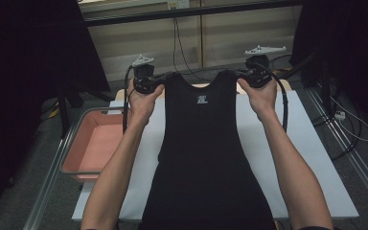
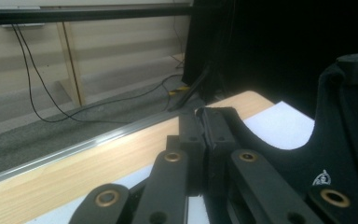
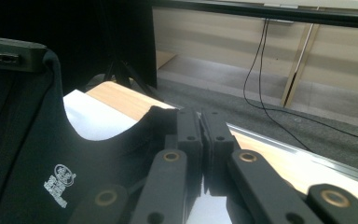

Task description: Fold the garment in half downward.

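The black tank top (image 1: 201, 158) lies lengthwise down the white sheet (image 1: 287, 143), its far end lifted. The left gripper (image 1: 146, 82) and right gripper (image 1: 255, 75) each clamp a shoulder strap. The garment looks light, limp and prone to sag; the straps are the sound holds.

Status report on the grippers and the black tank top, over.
Left gripper and right gripper each shut on a shoulder strap. Black tank top held up, hem trailing over the white mat. Pink bin alongside, clear.
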The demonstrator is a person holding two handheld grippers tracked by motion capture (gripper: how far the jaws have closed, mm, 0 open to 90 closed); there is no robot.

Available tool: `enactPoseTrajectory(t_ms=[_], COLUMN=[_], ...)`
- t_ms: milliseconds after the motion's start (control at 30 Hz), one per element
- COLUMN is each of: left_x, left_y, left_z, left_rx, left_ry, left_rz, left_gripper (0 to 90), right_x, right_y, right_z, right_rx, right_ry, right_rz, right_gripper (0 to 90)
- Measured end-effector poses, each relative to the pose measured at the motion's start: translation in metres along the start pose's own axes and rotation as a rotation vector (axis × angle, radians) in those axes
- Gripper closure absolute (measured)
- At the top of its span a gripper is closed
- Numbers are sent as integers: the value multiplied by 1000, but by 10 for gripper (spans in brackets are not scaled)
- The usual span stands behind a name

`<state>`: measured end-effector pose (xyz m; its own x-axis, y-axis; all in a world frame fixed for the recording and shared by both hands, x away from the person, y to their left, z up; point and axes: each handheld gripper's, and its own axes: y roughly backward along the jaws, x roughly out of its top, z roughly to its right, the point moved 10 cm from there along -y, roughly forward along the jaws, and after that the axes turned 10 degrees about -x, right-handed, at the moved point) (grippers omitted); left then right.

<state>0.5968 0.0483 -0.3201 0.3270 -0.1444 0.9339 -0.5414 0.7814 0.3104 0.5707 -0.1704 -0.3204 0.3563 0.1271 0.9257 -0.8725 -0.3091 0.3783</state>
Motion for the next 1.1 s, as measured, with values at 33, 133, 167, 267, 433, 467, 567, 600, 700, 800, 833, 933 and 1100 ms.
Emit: enactPoseTrajectory(t_ms=[33, 133, 167, 267, 433, 467, 567, 600, 700, 800, 833, 933, 1100], left_x=[2, 8, 10, 15, 26, 28, 35, 38, 46, 54, 57, 67, 92], left_y=[0, 1, 0, 1, 4, 5, 8, 9, 12, 14, 15, 16, 20], left_z=[0, 0, 1, 2, 1, 0, -1, -1, 0, 1, 1, 1, 3], left_rx=[1, 7, 2, 0, 3, 9, 15, 14, 14, 11, 15, 19, 31], left_ry=[-1, -9, -12, -11, -11, -13, -15, -15, -19, -24, -24, -33, -49], left_rz=[3, 1, 7, 21, 41, 45, 53, 55, 76, 83, 84, 92, 124], left_gripper=[880, 880, 880, 880, 879, 880, 879, 879, 880, 879, 880, 880, 880], right_x=[2, 10, 11, 18, 29, 32, 40, 42, 51, 60, 63, 73, 96], right_y=[0, 2, 2, 3, 6, 7, 11, 12, 16, 19, 19, 21, 26], right_z=[1, 2, 2, 2, 2, 2, 4, 4, 4, 4, 3, 4, 8], right_rx=[-3, -3, -4, -5, -4, -8, -12, -13, -17, -21, -21, -28, -44], right_ry=[-2, -11, -10, -9, -4, -1, -2, -1, 6, 10, 12, 13, 8], right_rz=[3, 17, 17, 27, 45, 50, 64, 69, 79, 92, 95, 104, 136], right_gripper=[878, 879, 879, 878, 879, 879, 879, 879, 879, 879, 879, 880, 880])
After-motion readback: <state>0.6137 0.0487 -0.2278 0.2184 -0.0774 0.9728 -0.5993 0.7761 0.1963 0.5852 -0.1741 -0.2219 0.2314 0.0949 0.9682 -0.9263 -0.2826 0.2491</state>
